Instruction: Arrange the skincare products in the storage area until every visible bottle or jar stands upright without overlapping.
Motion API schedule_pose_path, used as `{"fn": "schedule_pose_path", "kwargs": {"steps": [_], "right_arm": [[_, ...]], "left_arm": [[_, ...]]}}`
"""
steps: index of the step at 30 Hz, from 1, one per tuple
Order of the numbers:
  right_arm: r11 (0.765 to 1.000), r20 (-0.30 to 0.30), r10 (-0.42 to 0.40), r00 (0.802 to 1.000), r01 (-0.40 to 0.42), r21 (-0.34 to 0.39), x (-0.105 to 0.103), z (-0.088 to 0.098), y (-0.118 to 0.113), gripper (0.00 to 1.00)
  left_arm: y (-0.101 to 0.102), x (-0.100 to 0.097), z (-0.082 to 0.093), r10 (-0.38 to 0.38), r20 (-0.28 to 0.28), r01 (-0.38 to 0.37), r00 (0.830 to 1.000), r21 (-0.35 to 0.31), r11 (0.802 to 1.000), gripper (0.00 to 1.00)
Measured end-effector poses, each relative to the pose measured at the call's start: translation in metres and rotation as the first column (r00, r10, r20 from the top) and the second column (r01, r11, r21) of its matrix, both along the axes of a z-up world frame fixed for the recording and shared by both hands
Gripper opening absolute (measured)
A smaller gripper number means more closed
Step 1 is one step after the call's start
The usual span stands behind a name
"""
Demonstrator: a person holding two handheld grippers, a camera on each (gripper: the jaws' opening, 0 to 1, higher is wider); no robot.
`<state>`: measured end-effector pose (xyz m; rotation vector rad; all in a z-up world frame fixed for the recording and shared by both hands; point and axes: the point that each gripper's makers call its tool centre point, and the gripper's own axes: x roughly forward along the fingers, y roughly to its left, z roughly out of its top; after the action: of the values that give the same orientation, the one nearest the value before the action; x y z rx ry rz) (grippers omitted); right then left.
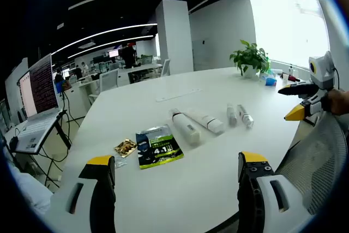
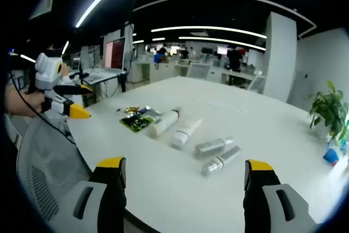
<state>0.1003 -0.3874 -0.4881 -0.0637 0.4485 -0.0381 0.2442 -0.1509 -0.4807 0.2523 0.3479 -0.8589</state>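
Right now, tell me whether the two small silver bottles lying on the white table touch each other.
Apart. The right gripper view shows bare white table between the upper silver bottle and the lower silver bottle.

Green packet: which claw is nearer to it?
Left, probably. The green packet lies just ahead of the left claw; from the right claw it lies beyond the tubes.

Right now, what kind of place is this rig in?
Most likely an open-plan office. A large white meeting table stands in front, rows of desks with monitors and people run behind, and a laptop sits open at the side.
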Motion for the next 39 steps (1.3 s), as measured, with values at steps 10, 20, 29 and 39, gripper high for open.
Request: {"fn": "schedule_pose_path", "kwargs": {"steps": [10, 20, 29, 39], "right_arm": [[1.000, -0.003, -0.002, 1.000, 0.002, -0.001, 0.0004, -0.0012, -0.0005, 0.93], [1.000, -0.006, -0.003, 1.000, 0.003, -0.002, 0.0000, -0.0010, -0.0005, 0.93], [1.000, -0.007, -0.004, 1.000, 0.004, -0.001, -0.0004, -0.0011, -0.0002, 0.92], [1.000, -0.009, -0.003, 1.000, 0.003, -0.001, 0.0001, -0.0032, -0.0012, 0.92]], "left_arm": [[-0.0014, -0.0009, -0.0001, -0.004, -0.001, 0.004, 1.000, 0.001, 1.000, 0.87], [-0.0023, -0.0023, 0.0009, -0.004, -0.001, 0.004, 1.000, 0.005, 1.000, 0.87], [-0.0014, -0.0012, -0.0007, -0.006, 0.000, 0.006, 1.000, 0.011, 1.000, 0.86], [-0.0010, -0.0019, -0.0009, -0.006, -0.001, 0.006, 1.000, 0.015, 1.000, 0.86]]}}
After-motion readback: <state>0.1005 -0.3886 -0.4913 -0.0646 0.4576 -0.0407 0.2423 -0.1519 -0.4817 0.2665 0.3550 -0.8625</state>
